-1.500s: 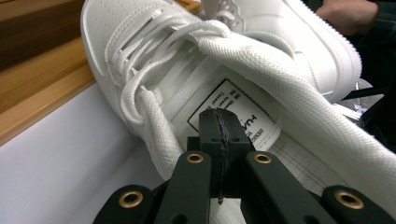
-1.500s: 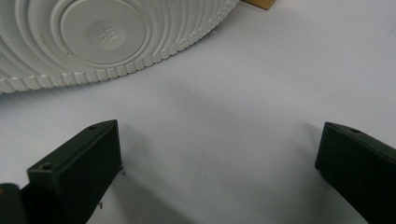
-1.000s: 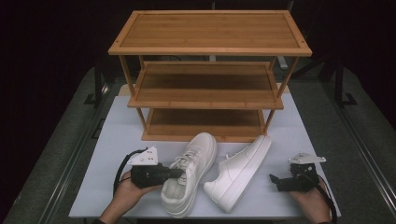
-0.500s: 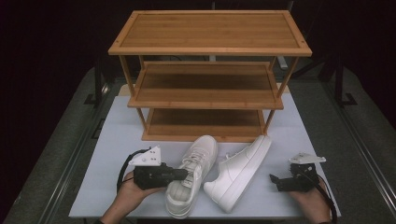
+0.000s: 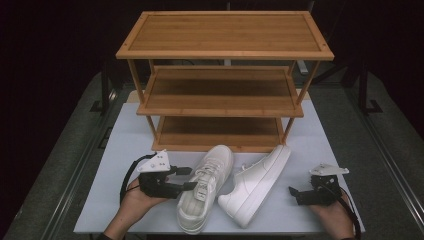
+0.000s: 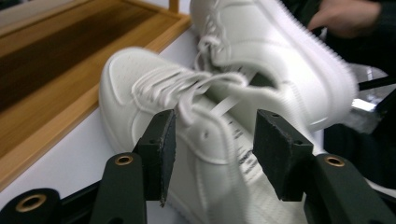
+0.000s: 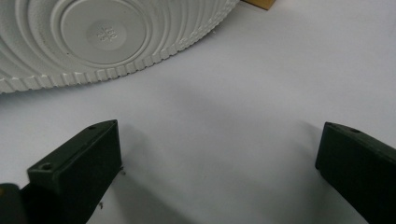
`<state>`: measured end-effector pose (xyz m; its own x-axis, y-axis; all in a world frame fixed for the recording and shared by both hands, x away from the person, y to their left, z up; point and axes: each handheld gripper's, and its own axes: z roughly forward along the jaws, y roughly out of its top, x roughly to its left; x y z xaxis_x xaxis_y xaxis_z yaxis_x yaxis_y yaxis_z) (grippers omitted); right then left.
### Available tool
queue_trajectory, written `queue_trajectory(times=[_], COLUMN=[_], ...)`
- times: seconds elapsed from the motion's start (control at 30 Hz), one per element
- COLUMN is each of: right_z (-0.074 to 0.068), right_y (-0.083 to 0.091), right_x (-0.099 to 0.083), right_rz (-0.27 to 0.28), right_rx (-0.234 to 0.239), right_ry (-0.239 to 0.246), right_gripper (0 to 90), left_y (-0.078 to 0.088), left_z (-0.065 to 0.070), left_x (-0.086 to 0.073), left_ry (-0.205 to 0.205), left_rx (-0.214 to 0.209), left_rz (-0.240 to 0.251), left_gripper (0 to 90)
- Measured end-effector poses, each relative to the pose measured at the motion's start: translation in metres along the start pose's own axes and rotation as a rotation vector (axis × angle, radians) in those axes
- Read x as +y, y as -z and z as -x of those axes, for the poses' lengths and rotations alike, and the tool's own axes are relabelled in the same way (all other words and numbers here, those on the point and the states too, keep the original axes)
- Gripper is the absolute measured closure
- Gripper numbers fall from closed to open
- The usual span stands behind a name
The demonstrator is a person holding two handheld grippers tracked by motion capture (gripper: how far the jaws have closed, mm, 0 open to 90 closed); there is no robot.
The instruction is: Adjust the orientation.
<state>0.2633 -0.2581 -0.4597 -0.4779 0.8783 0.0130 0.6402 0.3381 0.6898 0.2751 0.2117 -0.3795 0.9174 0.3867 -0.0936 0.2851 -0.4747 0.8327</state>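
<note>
Two white sneakers lie on the white tabletop point(image 5: 125, 135) in front of a wooden shoe rack point(image 5: 225, 35). The left sneaker point(image 5: 205, 197) stands upright, toe toward the rack. The right sneaker point(image 5: 257, 182) lies on its side, its ridged sole point(image 7: 102, 32) facing my right gripper. My left gripper point(image 5: 191, 178) is at the left sneaker's side; its jaws have just been opening, and the sneaker's collar point(image 6: 219, 154) sits between the separated pads point(image 6: 161, 149). My right gripper point(image 5: 295, 192) rests open on the table, a short way right of the right sneaker, with nothing between its jaws.
The rack has three tiers; its bottom shelf point(image 5: 220, 132) sits just behind the sneakers' toes, and its edge point(image 6: 56, 60) runs beside the left sneaker. Bare tabletop point(image 7: 233, 93) lies between my right gripper and the sole. Dark floor surrounds the table.
My left gripper's jaws, earlier clamped on the left sneaker's side, now stand apart. The left sneaker has settled a little toward the near edge. The right hand has not moved.
</note>
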Motion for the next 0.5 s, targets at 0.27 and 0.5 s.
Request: queue_trajectory(times=[0.27,0.5], right_z=[0.000,0.000], right_y=[0.000,0.000], right_x=[0.000,0.000], right_rz=[0.000,0.000], right_rx=[0.000,0.000], right_ry=[0.000,0.000], right_gripper=[0.0,0.0], left_y=[-0.015,-0.015], left_z=[-0.002,0.000], left_x=[-0.004,-0.004], left_ry=[0.010,0.014], left_rx=[0.016,0.014], left_rz=[-0.031,-0.030], left_gripper=[50.9,59.3])
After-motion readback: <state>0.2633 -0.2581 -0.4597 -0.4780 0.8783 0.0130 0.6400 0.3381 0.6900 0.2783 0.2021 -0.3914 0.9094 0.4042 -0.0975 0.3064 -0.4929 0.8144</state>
